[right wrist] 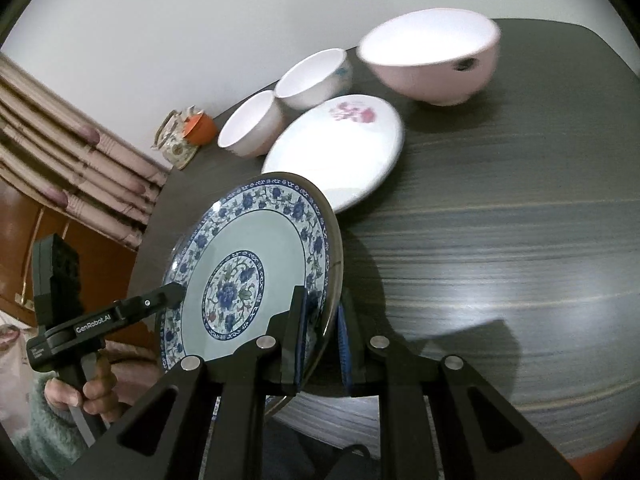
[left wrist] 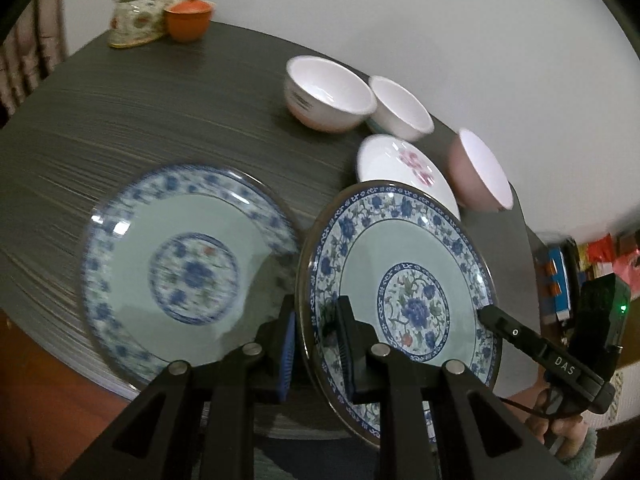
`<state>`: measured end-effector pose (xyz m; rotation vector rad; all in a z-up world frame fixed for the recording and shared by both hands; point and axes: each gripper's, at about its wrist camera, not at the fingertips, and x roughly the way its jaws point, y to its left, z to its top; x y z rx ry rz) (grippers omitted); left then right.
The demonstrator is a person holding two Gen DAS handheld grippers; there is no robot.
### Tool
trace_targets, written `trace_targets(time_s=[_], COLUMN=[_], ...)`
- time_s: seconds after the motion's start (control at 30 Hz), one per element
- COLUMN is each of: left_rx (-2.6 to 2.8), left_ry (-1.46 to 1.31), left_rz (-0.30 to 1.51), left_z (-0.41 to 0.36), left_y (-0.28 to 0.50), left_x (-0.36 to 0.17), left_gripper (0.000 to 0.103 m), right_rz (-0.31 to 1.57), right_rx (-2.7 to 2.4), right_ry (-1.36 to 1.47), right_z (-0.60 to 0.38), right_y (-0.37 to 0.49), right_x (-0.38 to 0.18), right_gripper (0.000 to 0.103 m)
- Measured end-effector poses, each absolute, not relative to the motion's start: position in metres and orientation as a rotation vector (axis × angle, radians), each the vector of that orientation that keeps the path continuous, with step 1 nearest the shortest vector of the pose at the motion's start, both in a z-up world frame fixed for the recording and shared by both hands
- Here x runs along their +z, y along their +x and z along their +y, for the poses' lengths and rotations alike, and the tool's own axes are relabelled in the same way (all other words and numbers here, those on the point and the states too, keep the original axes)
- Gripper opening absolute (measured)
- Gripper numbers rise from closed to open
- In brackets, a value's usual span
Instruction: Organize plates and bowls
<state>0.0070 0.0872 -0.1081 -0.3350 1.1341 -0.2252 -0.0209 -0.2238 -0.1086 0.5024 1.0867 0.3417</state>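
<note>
We had both grippers, left (left wrist: 316, 344) and right (right wrist: 322, 344), clamped on opposite rims of one blue-patterned plate (left wrist: 404, 292), lifted tilted (probably for stacking) beside its twin (left wrist: 188, 268) on the table (left wrist: 160, 120).

Both tools are matte black. The left gripper (left wrist: 316, 344), at the bottom of its own view, has two angular arms with triangular cut-outs, four round silver screws and ribbed blue pads (left wrist: 289, 354). The right gripper (right wrist: 320, 344) is built the same way. At the lower right of the left view its body bears white letters "DAS", a small green light and a thin black cable. At the lower left of the right view, white lettering reads "GenRobot.AI". A fuzzy pale green sleeve (right wrist: 44, 436) covers each wrist.
</note>
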Motion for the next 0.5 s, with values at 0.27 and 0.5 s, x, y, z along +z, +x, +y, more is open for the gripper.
trace_targets(time_s=[0.27, 0.5], left_rx=[-0.106, 0.000], left_ry=[-0.395, -0.452], left_rz=[1.101, 1.103], left_z=[0.148, 0.197], left_y=[0.008, 0.005], left_x=[-0.105, -0.120], left_gripper=[0.019, 0.019], right_rz=[1.096, 1.140], right_rx=[0.416, 0.473], right_ry=[0.477, 0.420], right_z=[-0.167, -0.106], right_y=[0.013, 0.033], right_x=[-0.102, -0.111], right_gripper=[0.014, 0.015])
